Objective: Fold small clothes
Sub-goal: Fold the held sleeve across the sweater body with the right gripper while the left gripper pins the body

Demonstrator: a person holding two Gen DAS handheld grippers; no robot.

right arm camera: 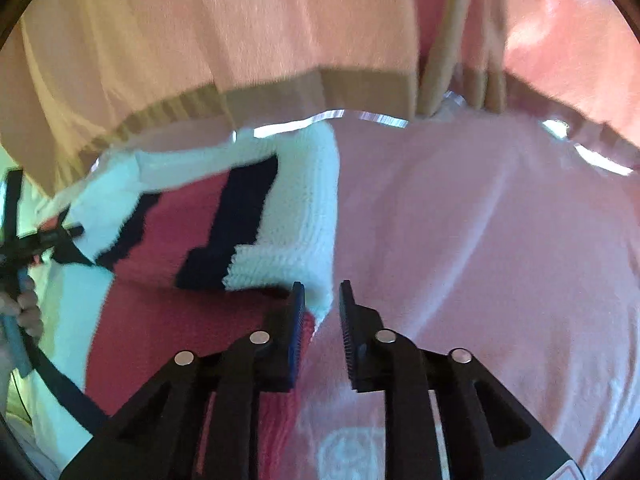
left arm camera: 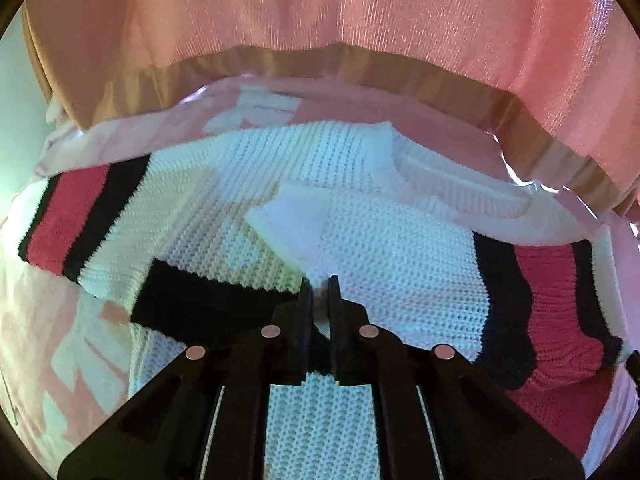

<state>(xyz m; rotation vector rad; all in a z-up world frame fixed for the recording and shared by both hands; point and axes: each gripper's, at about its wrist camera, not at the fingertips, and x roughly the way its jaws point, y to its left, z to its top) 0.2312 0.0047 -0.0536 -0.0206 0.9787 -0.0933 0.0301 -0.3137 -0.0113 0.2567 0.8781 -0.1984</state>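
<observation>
A white knit sweater (left arm camera: pixel 360 216) with black and red stripes lies spread on a pink cloth (left arm camera: pixel 48 320), its neck away from me. Low on its body, beside a folded-over black-edged flap (left arm camera: pixel 200 300), my left gripper (left arm camera: pixel 320 286) is shut on a pinch of the white knit. In the right wrist view, the striped sleeve end (right arm camera: pixel 240 216) lies folded, its white cuff corner (right arm camera: pixel 320 300) dipping between the fingers of my right gripper (right arm camera: pixel 322 292). The jaws stand apart; the corner touches the left finger only. The left gripper (right arm camera: pixel 78 232) shows at the far left, held by a hand (right arm camera: pixel 24 312).
A pink fabric with a tan ribbed band (left arm camera: pixel 360 64) hangs across the far side in both views. The pink cloth (right arm camera: pixel 500 240) with a white pattern covers the surface right of the sleeve. A black strap (right arm camera: pixel 60 384) runs down at the lower left.
</observation>
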